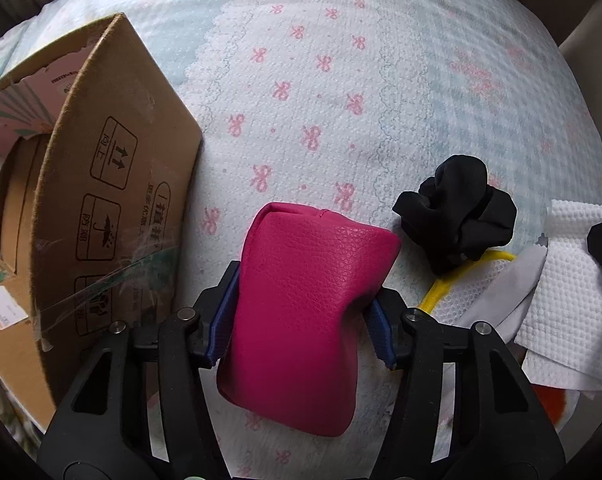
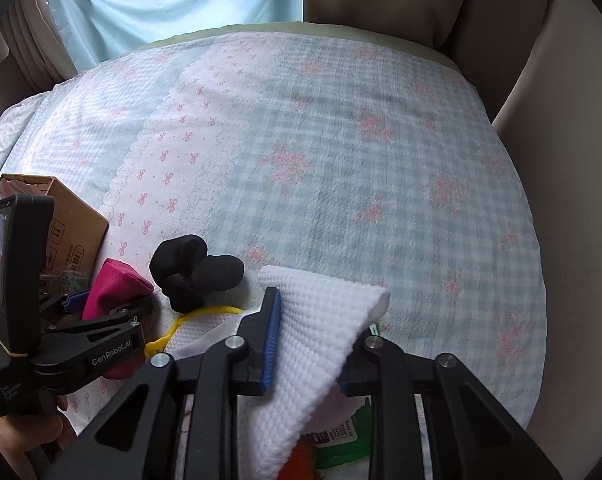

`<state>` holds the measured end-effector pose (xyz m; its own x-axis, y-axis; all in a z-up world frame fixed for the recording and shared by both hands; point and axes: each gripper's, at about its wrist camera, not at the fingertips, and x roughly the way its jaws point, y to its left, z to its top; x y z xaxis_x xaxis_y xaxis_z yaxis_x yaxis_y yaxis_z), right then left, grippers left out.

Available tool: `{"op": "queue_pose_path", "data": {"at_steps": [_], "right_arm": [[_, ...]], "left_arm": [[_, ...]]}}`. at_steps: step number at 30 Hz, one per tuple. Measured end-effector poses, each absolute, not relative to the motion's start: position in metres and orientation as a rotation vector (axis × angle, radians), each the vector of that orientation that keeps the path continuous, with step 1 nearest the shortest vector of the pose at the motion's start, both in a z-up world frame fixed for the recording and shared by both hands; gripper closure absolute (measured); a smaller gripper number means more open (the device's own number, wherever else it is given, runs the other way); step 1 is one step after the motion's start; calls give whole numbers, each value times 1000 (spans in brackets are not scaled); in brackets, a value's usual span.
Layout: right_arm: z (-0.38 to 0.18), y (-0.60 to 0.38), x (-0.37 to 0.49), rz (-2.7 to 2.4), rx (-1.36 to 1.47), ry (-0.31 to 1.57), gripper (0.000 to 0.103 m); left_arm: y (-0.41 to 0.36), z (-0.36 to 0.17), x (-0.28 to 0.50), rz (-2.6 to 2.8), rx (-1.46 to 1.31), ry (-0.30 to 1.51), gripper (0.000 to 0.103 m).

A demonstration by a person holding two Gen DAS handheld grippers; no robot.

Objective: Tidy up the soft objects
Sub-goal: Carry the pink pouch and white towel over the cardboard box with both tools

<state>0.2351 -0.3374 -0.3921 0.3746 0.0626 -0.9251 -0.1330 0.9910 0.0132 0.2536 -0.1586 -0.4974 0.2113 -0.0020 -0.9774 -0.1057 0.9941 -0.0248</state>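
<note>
My left gripper (image 1: 303,312) is shut on a magenta leather pouch (image 1: 305,312), held just above the bedspread beside an open cardboard box (image 1: 113,184). The pouch also shows in the right wrist view (image 2: 115,286). My right gripper (image 2: 311,340) is shut on a white waffle cloth (image 2: 313,344), which shows in the left wrist view (image 1: 573,280) too. A black crumpled cloth (image 1: 457,216) lies on the bed between the two grippers; it also shows in the right wrist view (image 2: 193,272).
A white mesh bag with a yellow rim (image 1: 461,292) and a grey cloth (image 1: 505,300) lie under the black cloth's near side. An orange item (image 2: 301,460) and a green packet (image 2: 341,436) lie below the right gripper. The bedspread (image 2: 341,160) stretches far ahead.
</note>
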Motion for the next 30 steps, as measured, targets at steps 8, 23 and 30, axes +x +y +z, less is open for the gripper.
{"op": "queue_pose_path", "data": {"at_steps": [8, 23, 30], "right_arm": [[-373, -339, 232, 105, -31, 1129, 90], [-301, -340, 197, 60, -14, 1004, 93], [-229, -332, 165, 52, -34, 915, 93]], "left_arm": [[-158, -475, 240, 49, -99, 1324, 71], [-162, -375, 211, 1, -153, 1145, 74], [-142, -278, 182, -23, -185, 1014, 74]]}}
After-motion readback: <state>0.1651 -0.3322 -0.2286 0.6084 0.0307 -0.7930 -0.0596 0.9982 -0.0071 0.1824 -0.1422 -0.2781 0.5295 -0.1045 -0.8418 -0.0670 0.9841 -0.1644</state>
